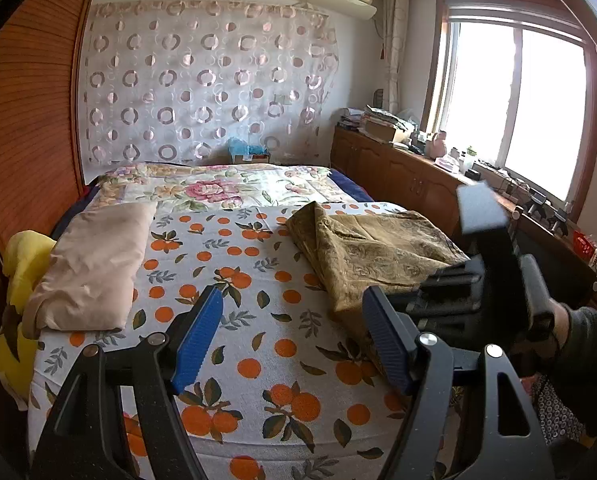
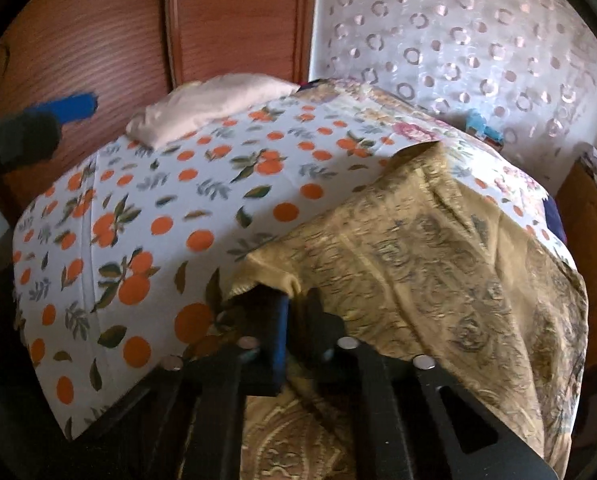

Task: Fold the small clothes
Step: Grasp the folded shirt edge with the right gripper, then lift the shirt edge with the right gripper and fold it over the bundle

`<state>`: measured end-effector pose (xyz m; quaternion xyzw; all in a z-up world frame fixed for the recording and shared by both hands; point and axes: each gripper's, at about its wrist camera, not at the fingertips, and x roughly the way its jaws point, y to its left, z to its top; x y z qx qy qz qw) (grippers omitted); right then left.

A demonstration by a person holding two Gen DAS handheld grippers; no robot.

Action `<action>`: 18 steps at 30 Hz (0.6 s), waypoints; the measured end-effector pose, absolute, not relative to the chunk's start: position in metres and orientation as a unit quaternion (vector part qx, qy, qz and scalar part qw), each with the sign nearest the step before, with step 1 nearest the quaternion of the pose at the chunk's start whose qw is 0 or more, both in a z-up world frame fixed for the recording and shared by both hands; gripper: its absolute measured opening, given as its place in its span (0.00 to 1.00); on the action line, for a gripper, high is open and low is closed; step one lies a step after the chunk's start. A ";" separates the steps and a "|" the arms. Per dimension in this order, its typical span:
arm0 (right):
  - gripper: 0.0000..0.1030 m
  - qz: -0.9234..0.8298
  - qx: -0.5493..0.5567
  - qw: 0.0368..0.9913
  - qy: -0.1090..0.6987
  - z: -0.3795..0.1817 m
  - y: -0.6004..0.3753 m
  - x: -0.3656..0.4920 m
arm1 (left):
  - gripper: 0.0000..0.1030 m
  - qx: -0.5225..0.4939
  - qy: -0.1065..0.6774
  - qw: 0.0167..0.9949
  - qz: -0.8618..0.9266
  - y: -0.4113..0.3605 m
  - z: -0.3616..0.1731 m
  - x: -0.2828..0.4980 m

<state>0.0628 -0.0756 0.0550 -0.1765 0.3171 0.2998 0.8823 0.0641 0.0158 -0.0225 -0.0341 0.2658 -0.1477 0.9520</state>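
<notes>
1. Cloth (image 2: 438, 264), olive-gold with a darker woven swirl pattern, lies rumpled on the right side of the bed (image 1: 258, 280); its near end hangs over the bed's front edge.
2. One corner of the cloth is pinched in the right gripper (image 2: 286, 320), whose jaws are closed on the hem.
3. The left gripper (image 1: 294, 340) hovers above the orange-print bedspread (image 1: 234, 360) beside the cloth, jaws wide apart with nothing between them.
4. Count on the bed: one gold cloth, one beige folded piece (image 1: 94, 268) at the left side, and one yellow item (image 1: 22, 276) just beyond it at the edge.
5. Two grippers are in view, one on each side of the cloth's near corner.
</notes>
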 end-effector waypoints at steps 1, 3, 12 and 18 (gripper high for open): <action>0.03 0.294 -0.170 0.889 0.306 0.061 -0.080 0.062 | 0.71 -0.033 0.267 0.952 -0.148 0.015 -0.023 0.064; 0.03 0.284 -0.151 0.903 0.285 0.078 -0.094 0.061 | 0.71 -0.033 0.269 0.951 -0.150 0.014 -0.024 0.064; 0.03 0.189 -0.110 0.947 0.234 0.145 -0.160 0.111 | 0.71 -0.029 0.272 0.949 -0.158 0.007 -0.025 0.062; 0.03 0.110 -0.082 0.958 0.254 0.156 -0.199 0.166 | 0.71 -0.025 0.274 0.948 -0.163 0.003 -0.025 0.061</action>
